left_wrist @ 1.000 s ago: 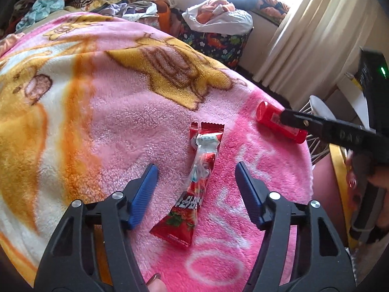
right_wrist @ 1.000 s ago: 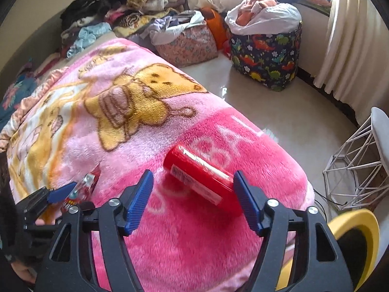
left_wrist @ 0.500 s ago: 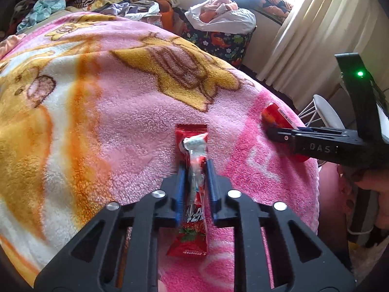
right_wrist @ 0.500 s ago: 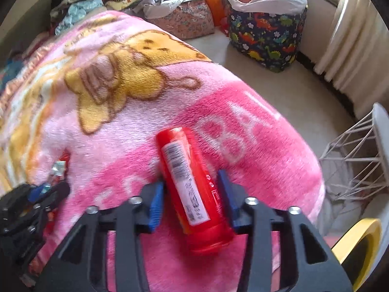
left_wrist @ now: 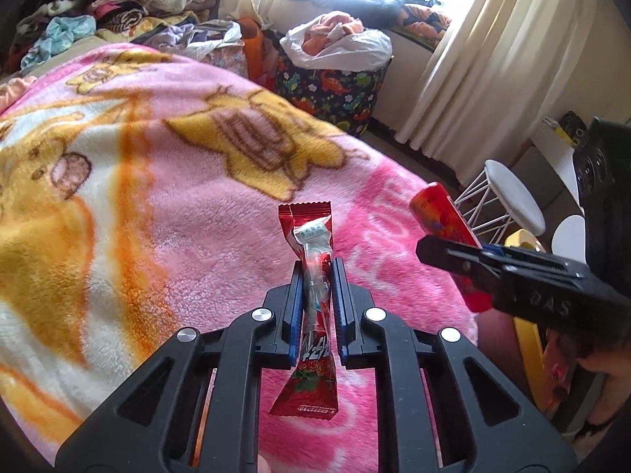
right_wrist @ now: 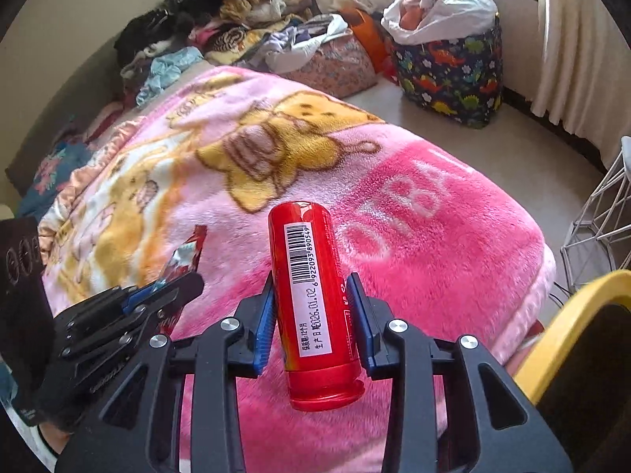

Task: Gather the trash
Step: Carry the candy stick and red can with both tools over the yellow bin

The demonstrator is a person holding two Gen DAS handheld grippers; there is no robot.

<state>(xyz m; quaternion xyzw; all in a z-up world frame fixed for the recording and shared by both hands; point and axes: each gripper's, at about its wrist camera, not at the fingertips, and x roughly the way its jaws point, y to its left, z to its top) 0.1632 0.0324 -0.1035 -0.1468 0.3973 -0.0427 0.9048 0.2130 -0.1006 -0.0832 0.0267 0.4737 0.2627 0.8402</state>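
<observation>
The left tongs (left_wrist: 317, 276) are pinching the red snack wrapper (left_wrist: 311, 299) around its middle, blue pads pressed nearly together, and the right tongs (right_wrist: 313, 303) are clamping the red cylindrical container (right_wrist: 313, 299) across its body, barcode label facing up. A second ago both pairs were standing wide open around these pieces as they lay on the pink blanket (left_wrist: 189, 228); half a second ago they were closing on them; now both pieces are rising off the bed, the wrapper's two ends hanging free of the fleece and the container tilting nose-up. That is putting both pieces of trash in hand, so the collecting step is looking done and carrying them to a bin is what seems to be remaining. A yellow rim (right_wrist: 572, 315) is showing at the lower right of the right wrist view, possibly a bin, though it is being cut off by the frame edge and its inside is too dark to judge. The container's base is blurring slightly, and the right tongs' far pad is hiding behind it in the left view.
</observation>
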